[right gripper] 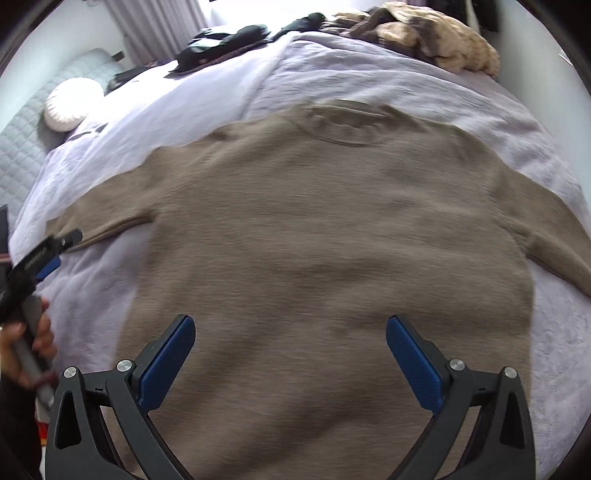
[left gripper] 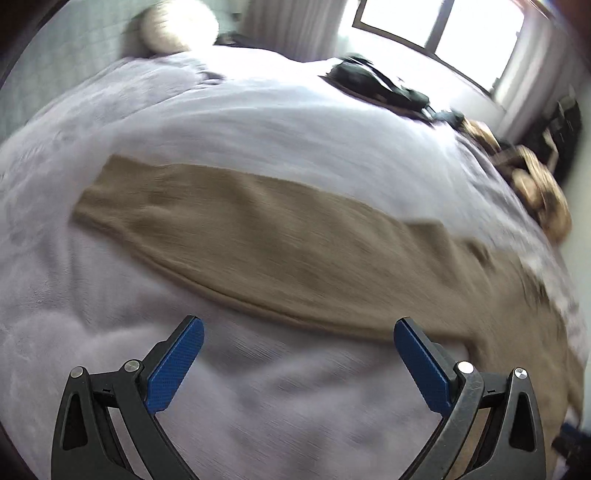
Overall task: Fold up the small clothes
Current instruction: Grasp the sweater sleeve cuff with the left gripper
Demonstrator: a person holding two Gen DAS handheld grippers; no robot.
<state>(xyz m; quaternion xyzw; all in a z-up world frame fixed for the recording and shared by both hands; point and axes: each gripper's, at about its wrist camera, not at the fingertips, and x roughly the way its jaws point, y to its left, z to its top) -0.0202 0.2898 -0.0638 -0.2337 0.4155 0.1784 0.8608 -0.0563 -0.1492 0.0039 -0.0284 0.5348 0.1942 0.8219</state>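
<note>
A tan knit sweater [right gripper: 325, 229] lies flat on the lilac bedspread [right gripper: 207, 99], collar at the far side, both sleeves spread out. In the left wrist view its left sleeve [left gripper: 258, 236] stretches across the bed. My left gripper [left gripper: 299, 325] is open and empty, just short of the sleeve's near edge; it also shows at the left edge of the right wrist view [right gripper: 44, 254]. My right gripper [right gripper: 290, 325] is open and empty, above the lower part of the sweater's body.
Dark clothes [right gripper: 229, 40] and a cream and brown knit heap [right gripper: 424, 33] lie at the far side of the bed. A white round cushion [right gripper: 72, 105] sits by the grey quilted headboard [right gripper: 22, 144]. A window [left gripper: 439, 33] is behind the bed.
</note>
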